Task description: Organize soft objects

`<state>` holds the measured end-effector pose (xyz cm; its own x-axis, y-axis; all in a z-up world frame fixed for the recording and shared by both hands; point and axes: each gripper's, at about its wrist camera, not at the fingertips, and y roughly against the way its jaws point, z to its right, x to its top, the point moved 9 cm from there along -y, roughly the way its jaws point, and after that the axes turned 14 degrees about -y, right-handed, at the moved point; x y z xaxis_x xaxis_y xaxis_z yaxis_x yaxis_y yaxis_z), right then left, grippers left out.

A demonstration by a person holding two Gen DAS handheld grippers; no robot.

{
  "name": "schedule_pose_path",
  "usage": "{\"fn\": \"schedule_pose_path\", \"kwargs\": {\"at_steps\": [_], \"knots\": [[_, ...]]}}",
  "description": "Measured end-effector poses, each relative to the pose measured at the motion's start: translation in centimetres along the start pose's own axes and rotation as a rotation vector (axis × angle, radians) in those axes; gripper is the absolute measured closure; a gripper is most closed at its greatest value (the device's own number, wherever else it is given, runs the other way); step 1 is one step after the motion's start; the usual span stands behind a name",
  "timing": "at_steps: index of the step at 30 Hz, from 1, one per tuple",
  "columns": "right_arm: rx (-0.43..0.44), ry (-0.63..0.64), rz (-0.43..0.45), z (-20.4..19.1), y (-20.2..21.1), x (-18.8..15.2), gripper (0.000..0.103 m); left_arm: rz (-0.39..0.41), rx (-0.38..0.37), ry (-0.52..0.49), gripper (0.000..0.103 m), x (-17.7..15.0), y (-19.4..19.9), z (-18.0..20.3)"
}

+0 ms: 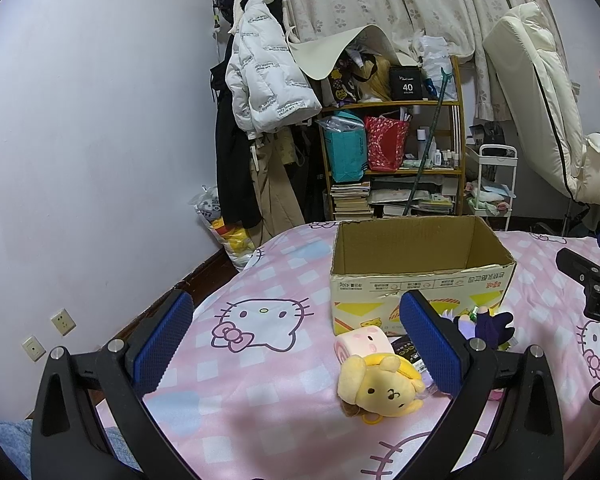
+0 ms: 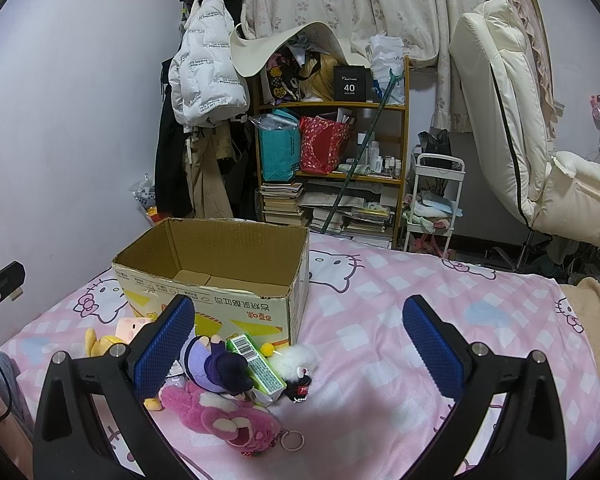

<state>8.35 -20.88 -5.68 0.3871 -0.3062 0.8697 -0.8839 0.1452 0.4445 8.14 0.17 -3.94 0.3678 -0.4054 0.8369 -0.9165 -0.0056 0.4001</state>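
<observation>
Cardboard box point(image 2: 220, 280): open-topped beside the plush toys point(image 2: 220, 400), near the bed's foot edge, ready to receive them.
Left gripper point(image 1: 296, 344): wide, empty.
Right gripper point(image 2: 298, 346): wide, empty.

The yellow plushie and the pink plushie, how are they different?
The yellow plushie is pale yellow with a smooth face and small dot eyes; the pink plushie is hot pink and shaggy. The yellow plushie lies at the left end of the pile, against a pink roll toy; the pink plushie lies nearest the camera in the right wrist view, under a purple doll. Both are soft keychain toys lying on the bed in front of the cardboard box, untouched.
</observation>
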Motion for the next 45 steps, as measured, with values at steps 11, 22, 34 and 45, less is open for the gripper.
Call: {"fn": "schedule_pose_path", "kwargs": {"at_steps": [11,22,34,45], "knots": [[0.0,-0.001,0.0,0.0,0.0,0.0,0.0,-0.001,0.001,0.0,0.001,0.0,0.0,0.0],[0.0,-0.001,-0.001,0.0,-0.1,-0.1,0.0,-0.003,0.002,-0.001,0.001,-0.1,0.0,0.0],[0.001,-0.001,-0.003,-0.1,-0.3,-0.1,0.0,-0.017,-0.027,-0.006,0.001,-0.7,-0.5,0.4],[0.018,0.019,-0.027,-1.3,-1.7,-1.2,0.0,-0.087,-0.073,-0.059,0.001,-1.0,-2.0,2.4]]}}
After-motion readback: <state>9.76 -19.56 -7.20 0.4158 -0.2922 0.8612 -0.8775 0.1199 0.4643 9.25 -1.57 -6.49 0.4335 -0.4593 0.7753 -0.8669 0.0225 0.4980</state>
